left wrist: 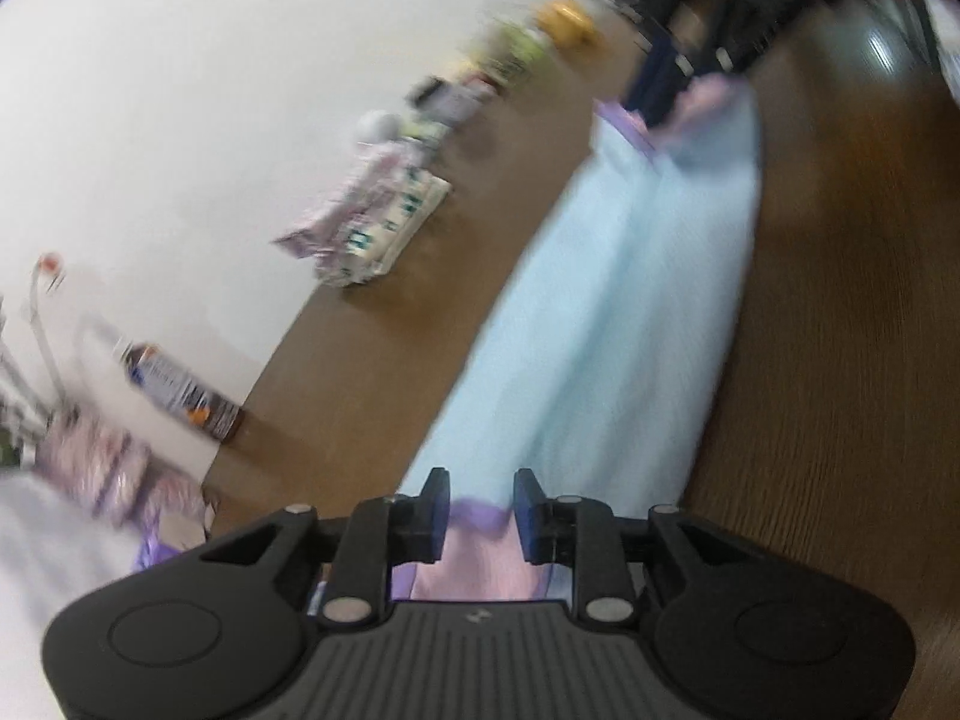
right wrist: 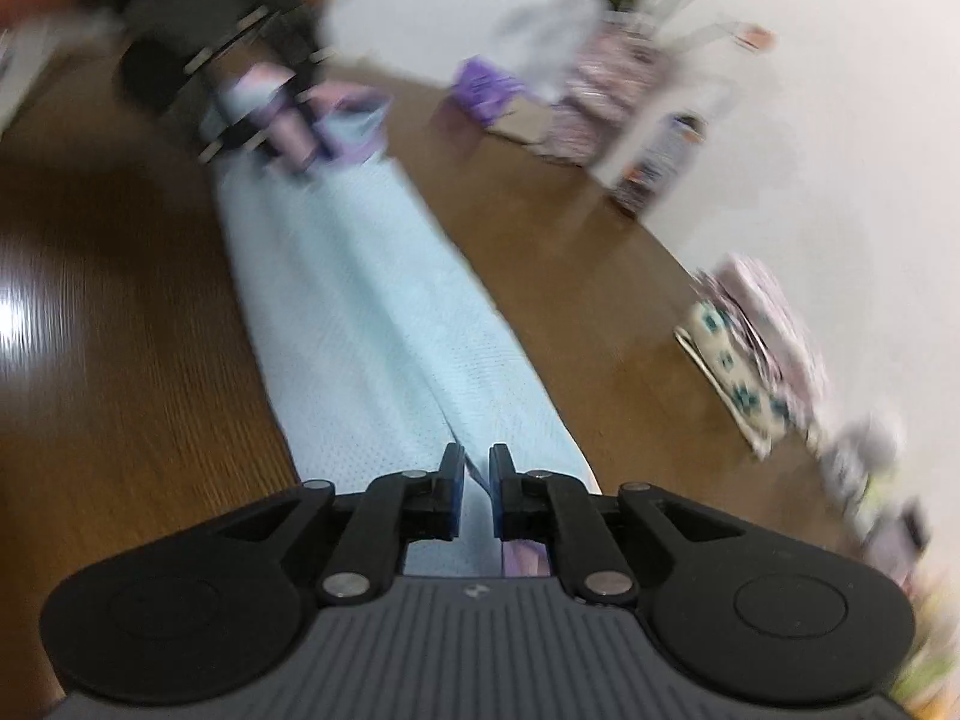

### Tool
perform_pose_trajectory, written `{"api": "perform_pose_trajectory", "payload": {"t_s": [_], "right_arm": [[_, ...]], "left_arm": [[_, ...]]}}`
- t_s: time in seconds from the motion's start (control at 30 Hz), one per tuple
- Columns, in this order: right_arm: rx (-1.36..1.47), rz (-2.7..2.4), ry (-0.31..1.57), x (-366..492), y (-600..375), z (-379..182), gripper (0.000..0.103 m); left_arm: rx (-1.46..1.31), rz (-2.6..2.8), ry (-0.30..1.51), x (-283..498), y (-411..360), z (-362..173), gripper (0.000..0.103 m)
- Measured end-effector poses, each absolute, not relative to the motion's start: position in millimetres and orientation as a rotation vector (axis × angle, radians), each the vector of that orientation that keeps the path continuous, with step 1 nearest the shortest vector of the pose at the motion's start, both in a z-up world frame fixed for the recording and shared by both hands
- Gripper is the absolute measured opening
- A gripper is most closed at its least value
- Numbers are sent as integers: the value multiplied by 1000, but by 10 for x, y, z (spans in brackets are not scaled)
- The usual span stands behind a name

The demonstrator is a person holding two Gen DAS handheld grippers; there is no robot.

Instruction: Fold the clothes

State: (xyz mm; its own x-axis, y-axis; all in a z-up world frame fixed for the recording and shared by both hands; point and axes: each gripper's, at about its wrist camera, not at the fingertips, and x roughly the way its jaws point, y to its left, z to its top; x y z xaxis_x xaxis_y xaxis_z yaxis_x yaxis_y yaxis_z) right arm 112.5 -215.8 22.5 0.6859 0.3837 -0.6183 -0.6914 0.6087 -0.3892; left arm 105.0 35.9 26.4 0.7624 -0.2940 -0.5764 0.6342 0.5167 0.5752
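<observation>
Both views are evenly lit indoors and heavily motion-blurred; only the near gripper bodies are sharp. Glare streaks the table point(right wrist: 36, 306) at the left edge of the right view. Fisheye bending curves the wall point(left wrist: 180, 120), with dark vignetted corners.

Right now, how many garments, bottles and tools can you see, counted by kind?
Light blue garment: 1
Bottle: 1
Tools: 2, the left tool and the right tool
Total: 4
</observation>
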Motion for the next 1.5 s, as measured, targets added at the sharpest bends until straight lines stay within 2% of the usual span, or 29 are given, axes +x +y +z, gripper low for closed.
{"api": "perform_pose_trajectory", "payload": {"t_s": [0.1, 0.17, 0.47, 0.5, 0.57, 0.6, 0.63, 0.67, 0.9, 0.97, 1.03, 1.1, 1.17, 1.3, 1.37, 1.5], "right_arm": [[-395, 568, 536, 1289, -2379, 350, 22], [-276, 487, 554, 1419, -2461, 363, 37], [159, 190, 691, 1934, -3102, 124, 42], [221, 177, 715, 2006, -3184, 84, 42], [309, 195, 744, 2078, -3295, -14, 39], [331, 201, 750, 2096, -3315, -52, 34], [348, 207, 751, 2123, -3332, -78, 15], [358, 204, 748, 2132, -3351, -95, 2], [380, 162, 740, 2111, -3504, -156, 2], [363, 164, 744, 2094, -3479, -136, 2], [348, 170, 740, 2052, -3451, -98, 6], [328, 174, 718, 1973, -3417, -19, 11], [287, 183, 676, 1862, -3343, 92, 23], [204, 262, 627, 1707, -3059, 267, 32], [161, 326, 623, 1675, -2857, 322, 45], [25, 420, 647, 1731, -2383, 227, 46]], "left_arm": [[693, -577, 454, 1168, 293, 378, 28], [627, -555, 471, 1250, 187, 388, 28], [561, -499, 553, 1433, -50, 120, 28], [554, -498, 559, 1435, -47, 89, 26], [512, -488, 563, 1431, -15, 62, 26], [487, -479, 569, 1437, 3, 58, 26], [462, -467, 574, 1440, 20, 56, 26], [437, -454, 580, 1443, 38, 53, 26], [381, -393, 569, 1394, 42, 33, 26], [401, -386, 560, 1382, 24, 37, 30], [433, -372, 549, 1357, -4, 48, 39], [445, -370, 530, 1311, -19, 80, 39], [442, -365, 514, 1277, -21, 116, 39], [439, -330, 505, 1270, -11, 145, 39], [434, -330, 521, 1289, -10, 131, 39], [408, -326, 551, 1327, 14, 62, 38]]}}
